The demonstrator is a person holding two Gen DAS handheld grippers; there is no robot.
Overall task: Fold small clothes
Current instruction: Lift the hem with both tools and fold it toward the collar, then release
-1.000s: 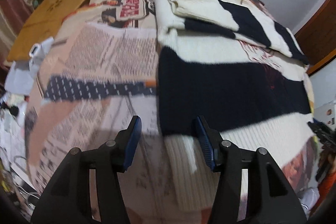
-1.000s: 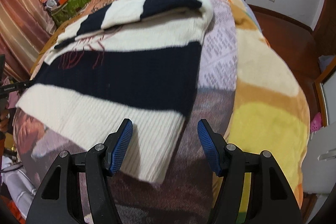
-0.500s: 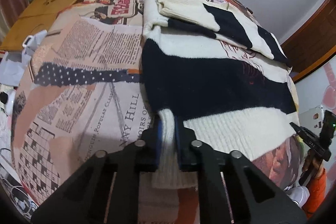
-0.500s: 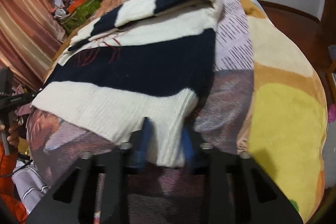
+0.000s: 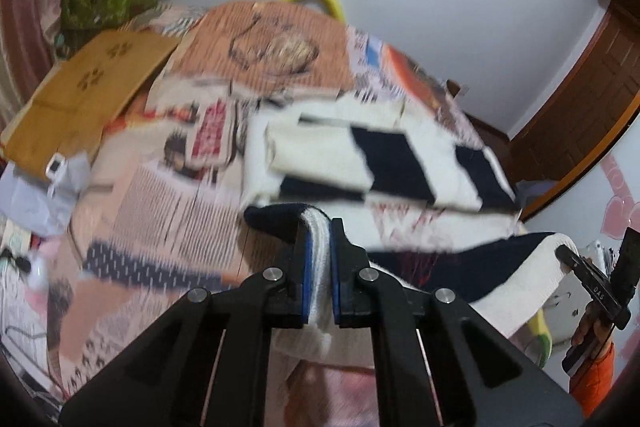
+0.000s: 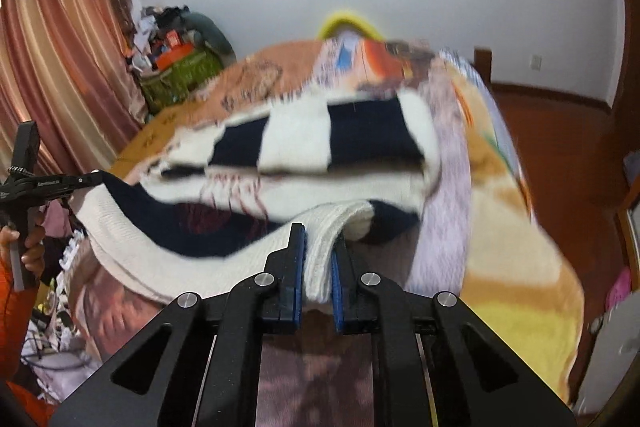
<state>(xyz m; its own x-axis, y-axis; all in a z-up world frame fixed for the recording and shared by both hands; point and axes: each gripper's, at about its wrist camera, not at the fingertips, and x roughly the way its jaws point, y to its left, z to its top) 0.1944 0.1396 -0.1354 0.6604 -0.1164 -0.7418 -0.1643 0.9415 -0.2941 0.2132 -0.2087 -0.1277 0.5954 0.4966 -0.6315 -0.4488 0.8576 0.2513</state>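
Observation:
A cream and navy striped knit sweater (image 5: 384, 163) lies on the bed, its sleeves folded across the top. My left gripper (image 5: 318, 251) is shut on the cream ribbed hem at the sweater's left corner and holds it lifted. My right gripper (image 6: 318, 251) is shut on the hem's right corner, also lifted, with the sweater (image 6: 304, 143) sagging between both. The right gripper shows at the far right of the left wrist view (image 5: 588, 279); the left gripper shows at the left of the right wrist view (image 6: 36, 183).
The bed is covered by a newspaper-print blanket (image 5: 168, 187) with an orange and yellow part (image 6: 508, 247) on the right. A brown cardboard sheet (image 5: 88, 87) lies at the bed's left. A green bag (image 6: 180, 75) and curtains (image 6: 52, 67) stand behind.
Both grippers closed on the sweater's hem corners, then lifted the hem off the bed and carried it toward the far end. The views tilted up to the wall.

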